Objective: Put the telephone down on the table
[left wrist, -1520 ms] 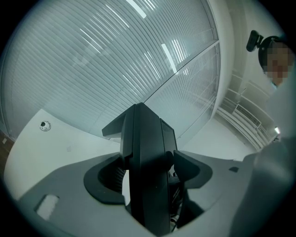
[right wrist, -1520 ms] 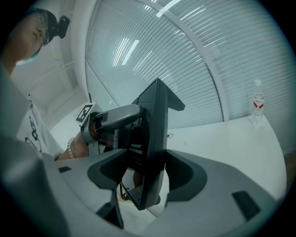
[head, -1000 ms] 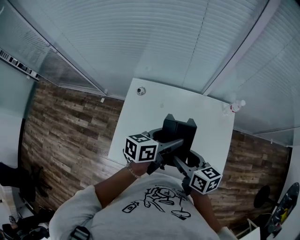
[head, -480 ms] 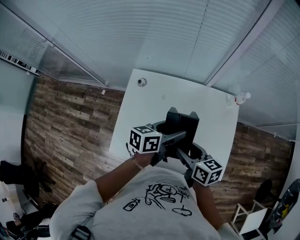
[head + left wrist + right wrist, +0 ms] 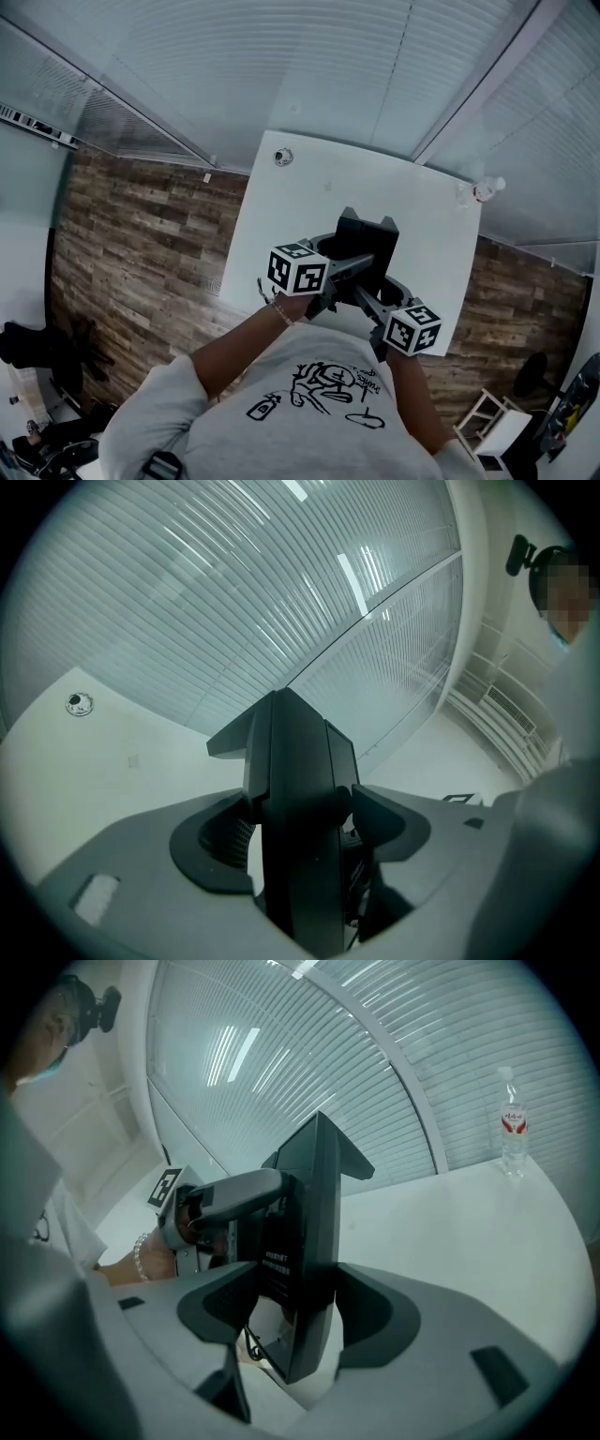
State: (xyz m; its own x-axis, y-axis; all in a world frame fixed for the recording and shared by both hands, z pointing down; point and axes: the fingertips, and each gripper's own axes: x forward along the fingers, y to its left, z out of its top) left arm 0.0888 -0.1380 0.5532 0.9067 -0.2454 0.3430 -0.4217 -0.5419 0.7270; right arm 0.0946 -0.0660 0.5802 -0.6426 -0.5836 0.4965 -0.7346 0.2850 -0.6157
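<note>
A black desk telephone [image 5: 367, 246] is held on edge over the near part of the white table [image 5: 309, 197], gripped from both sides. My left gripper [image 5: 349, 272] is shut on its left edge, the black body [image 5: 300, 799] standing between the jaws. My right gripper [image 5: 373, 302] is shut on its right edge, and the telephone [image 5: 309, 1232] fills the gap between those jaws. A thin cord hangs under the body. In the right gripper view the left gripper's finger [image 5: 234, 1190] lies against the telephone's far side. I cannot tell whether the telephone touches the table.
A clear water bottle [image 5: 481, 190] [image 5: 513, 1121] stands at the table's far right corner. A small round object [image 5: 282, 157] [image 5: 80, 703] lies near the far left corner. Ribbed glass walls rise behind the table, with wood flooring on both sides.
Both grippers have sunk a little toward the table with the telephone between them. Both grips look the same as before.
</note>
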